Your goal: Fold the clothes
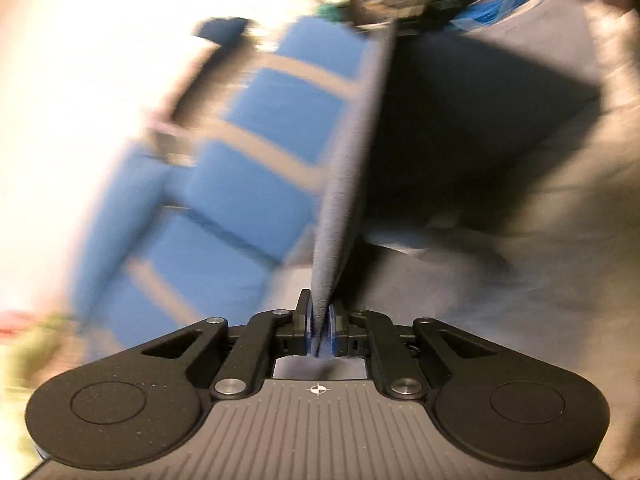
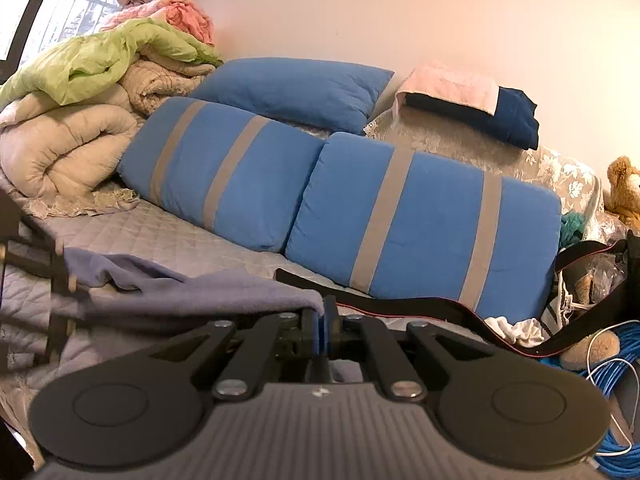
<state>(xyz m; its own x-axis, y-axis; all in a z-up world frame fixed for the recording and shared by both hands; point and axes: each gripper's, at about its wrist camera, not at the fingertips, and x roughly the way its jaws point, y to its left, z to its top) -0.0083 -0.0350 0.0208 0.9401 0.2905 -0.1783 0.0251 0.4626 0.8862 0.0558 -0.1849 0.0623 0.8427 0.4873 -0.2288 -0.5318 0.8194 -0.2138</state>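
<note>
Left gripper jaws are pressed together on an edge of the grey-blue garment, which runs taut toward the far side. Right gripper jaws pinch another edge of it; the cloth trails left over the quilted bed. Two blue striped cushions lie beyond, near the wall.
</note>
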